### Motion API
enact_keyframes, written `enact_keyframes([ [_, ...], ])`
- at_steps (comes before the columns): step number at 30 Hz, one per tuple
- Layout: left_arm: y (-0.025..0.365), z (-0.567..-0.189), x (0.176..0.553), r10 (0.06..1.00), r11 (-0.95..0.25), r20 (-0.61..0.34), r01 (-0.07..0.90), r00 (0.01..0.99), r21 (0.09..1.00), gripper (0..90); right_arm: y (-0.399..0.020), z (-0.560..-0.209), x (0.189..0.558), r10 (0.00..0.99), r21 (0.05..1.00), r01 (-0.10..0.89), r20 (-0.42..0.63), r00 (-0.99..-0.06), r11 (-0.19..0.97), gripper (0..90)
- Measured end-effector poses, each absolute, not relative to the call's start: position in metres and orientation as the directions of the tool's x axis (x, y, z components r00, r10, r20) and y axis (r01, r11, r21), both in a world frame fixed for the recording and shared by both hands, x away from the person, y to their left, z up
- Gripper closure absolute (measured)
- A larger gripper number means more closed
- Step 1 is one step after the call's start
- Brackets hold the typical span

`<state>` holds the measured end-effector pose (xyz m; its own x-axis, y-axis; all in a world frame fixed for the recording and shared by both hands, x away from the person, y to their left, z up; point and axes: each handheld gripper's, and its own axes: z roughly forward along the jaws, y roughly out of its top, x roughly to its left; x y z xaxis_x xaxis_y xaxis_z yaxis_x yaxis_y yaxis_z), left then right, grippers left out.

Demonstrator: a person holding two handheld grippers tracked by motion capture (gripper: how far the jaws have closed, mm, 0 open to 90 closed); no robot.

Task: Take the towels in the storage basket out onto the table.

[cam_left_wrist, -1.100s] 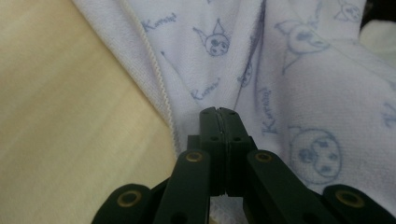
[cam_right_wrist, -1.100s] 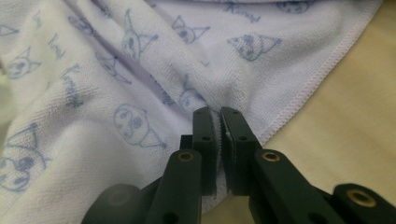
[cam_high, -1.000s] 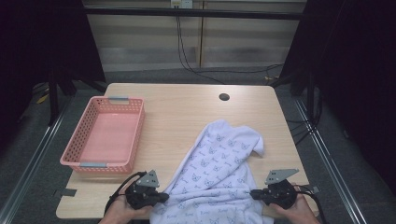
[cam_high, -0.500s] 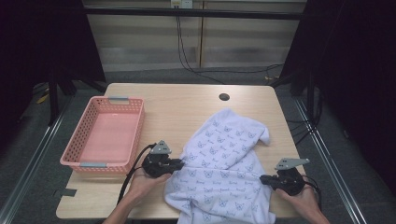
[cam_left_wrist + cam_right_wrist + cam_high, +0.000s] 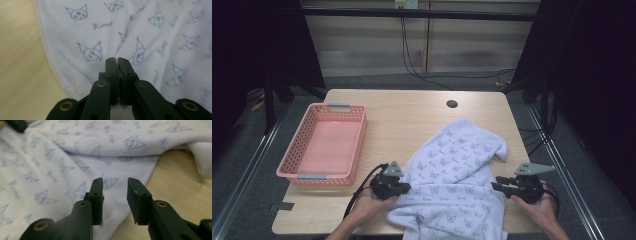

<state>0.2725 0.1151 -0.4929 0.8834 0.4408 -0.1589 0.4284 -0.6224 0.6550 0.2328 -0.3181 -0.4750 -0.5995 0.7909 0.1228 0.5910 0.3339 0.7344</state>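
Observation:
A white cloth (image 5: 457, 170) printed with blue cat faces lies crumpled on the near right part of the wooden table (image 5: 402, 115). My left gripper (image 5: 406, 189) is at the cloth's left edge. In the left gripper view its jaws (image 5: 117, 60) have just been closing and now pinch a pucker of the cloth (image 5: 160, 30). My right gripper (image 5: 494, 185) is at the cloth's right edge. Its jaws (image 5: 115, 185) have just been opening and stand apart with nothing between them, the cloth's hem (image 5: 135, 185) lying below.
A pink mesh basket (image 5: 297, 145) stands empty at the table's left. A round cable hole (image 5: 452, 104) sits near the far edge. Bare wood runs between the basket and the cloth. The left gripper (image 5: 15, 124) shows at the right gripper view's top left corner.
Both grippers moved away from the near edge, the left also to the right. The right jaws came off the cloth's right edge and opened. The cloth now lies more spread out.

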Motion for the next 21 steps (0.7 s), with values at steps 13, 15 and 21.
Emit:
enact_keyframes([
  [13,0.136,-0.481,0.275,0.458,-0.517,-0.210,0.451,0.864,0.728,66.6,-0.264,-0.495,0.288,0.746,0.698,0.591,0.121,-0.655,0.406,54.3],
  [15,0.128,-0.485,0.299,0.516,-0.505,-0.176,0.464,0.839,0.728,64.5,-0.261,-0.497,0.292,0.756,0.688,0.592,0.095,-0.648,0.421,54.3],
  [21,0.113,-0.499,0.339,0.606,-0.508,-0.125,0.503,0.785,0.699,58.9,-0.258,-0.499,0.286,0.728,0.694,0.562,0.080,-0.681,0.451,84.4],
])
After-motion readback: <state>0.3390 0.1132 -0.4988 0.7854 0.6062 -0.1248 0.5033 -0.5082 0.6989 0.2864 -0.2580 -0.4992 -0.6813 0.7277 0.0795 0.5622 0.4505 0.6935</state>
